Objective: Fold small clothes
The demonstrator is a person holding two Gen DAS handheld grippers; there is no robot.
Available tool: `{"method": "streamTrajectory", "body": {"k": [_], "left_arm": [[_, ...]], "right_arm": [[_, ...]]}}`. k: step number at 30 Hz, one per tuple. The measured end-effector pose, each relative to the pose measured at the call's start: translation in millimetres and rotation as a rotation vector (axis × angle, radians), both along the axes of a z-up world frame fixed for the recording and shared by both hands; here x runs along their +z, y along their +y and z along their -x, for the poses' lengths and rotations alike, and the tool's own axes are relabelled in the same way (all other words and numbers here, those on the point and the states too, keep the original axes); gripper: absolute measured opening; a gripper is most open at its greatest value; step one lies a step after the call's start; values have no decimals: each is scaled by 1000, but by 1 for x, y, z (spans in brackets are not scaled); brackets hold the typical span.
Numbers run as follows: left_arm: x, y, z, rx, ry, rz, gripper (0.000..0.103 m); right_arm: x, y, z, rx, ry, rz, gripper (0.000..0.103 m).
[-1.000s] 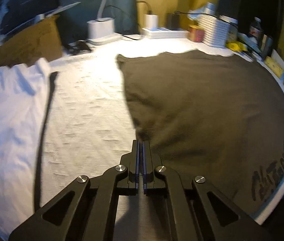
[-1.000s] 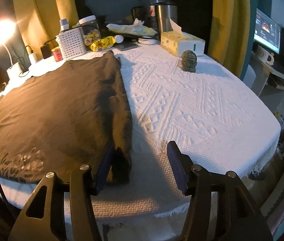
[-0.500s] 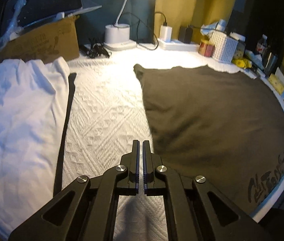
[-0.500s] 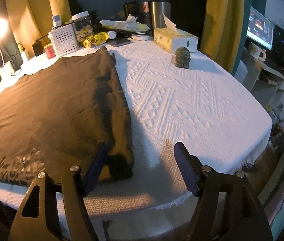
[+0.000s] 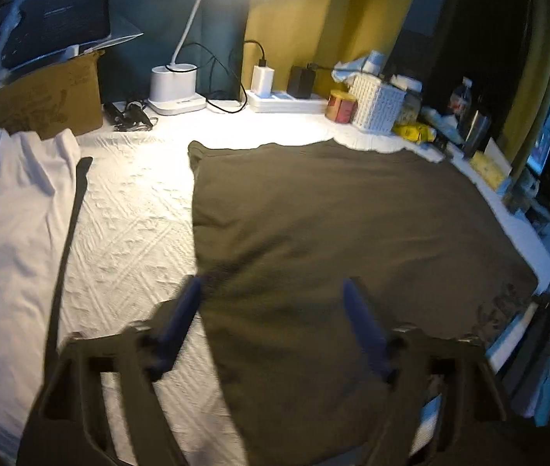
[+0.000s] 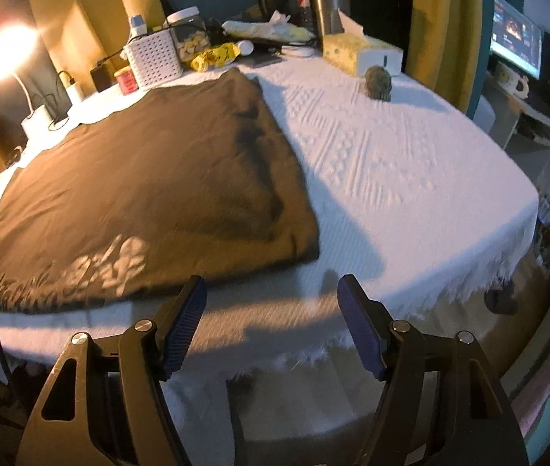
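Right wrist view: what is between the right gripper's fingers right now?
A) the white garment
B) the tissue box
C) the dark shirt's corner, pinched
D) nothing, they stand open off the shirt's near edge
D: the right gripper has its blue pads spread wide with only the white tablecloth behind the gap, while the dark shirt lies flat on the cloth with its near corner beyond the fingertips, untouched.

The left wrist camera looks down along its fingers from the near edge toward the far lamp [image 5: 174,89]. The right one, further right, faces the far clutter. Both share the dark shirt [image 5: 337,233] [image 6: 150,178] and the white basket [image 5: 377,108] [image 6: 154,60].
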State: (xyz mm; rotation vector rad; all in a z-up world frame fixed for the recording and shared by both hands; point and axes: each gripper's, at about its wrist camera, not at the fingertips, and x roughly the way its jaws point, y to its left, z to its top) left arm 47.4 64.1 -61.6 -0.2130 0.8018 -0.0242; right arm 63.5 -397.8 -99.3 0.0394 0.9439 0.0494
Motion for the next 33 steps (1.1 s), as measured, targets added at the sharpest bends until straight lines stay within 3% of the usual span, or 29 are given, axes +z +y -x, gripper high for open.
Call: {"method": "streamTrajectory", "body": {"k": [6,19,33], "left_arm": [[-4,-9,3,-17,24,26,77],[-15,-4,-14,-34,77,7,77],[-16,11,-42,-17,116,-16,77]], "right_arm": [[-3,9,5,4,15,-52,73],[-6,26,-25,-13,-1,-87,85],[-7,40,-73,8,-19,-216,83]]}}
